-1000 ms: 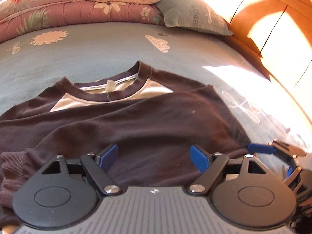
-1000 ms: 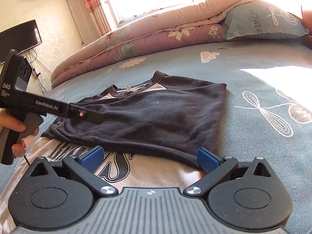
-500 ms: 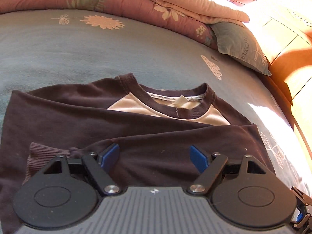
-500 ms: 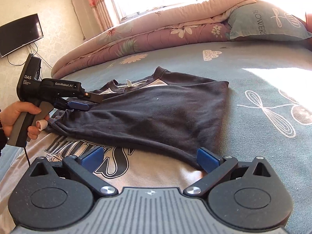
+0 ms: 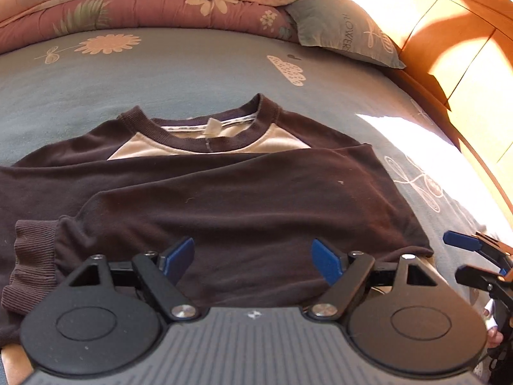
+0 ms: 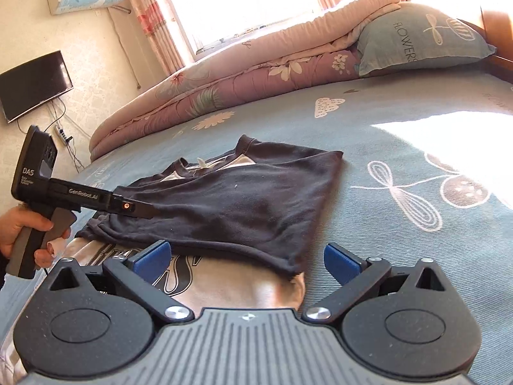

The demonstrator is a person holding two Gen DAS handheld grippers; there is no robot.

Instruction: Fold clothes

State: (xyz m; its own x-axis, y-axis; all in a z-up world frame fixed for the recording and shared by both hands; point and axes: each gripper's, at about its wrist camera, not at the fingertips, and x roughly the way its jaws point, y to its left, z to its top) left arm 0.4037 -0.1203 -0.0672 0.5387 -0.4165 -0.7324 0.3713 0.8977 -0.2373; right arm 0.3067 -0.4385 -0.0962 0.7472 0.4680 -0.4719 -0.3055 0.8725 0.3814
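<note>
Dark sweatshirt (image 6: 243, 205) lies on the bed (image 6: 400, 128), sleeves folded across the pale chest, collar toward the quilt (image 6: 256, 73). Left gripper (image 5: 255, 256) over its folded sleeve, jaws spread, empty. Right gripper (image 6: 247, 258) at the lower fold edge, jaws spread, pinching nothing

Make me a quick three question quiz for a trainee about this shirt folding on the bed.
1. True or false: the left gripper is clamped on the sweatshirt.
2. Which sits at the pillow end: A) collar, B) hem?
3. What colour is the bedsheet?

Key: 1 false, both it and the right gripper are open. 2 A. 3 blue-grey.
</note>
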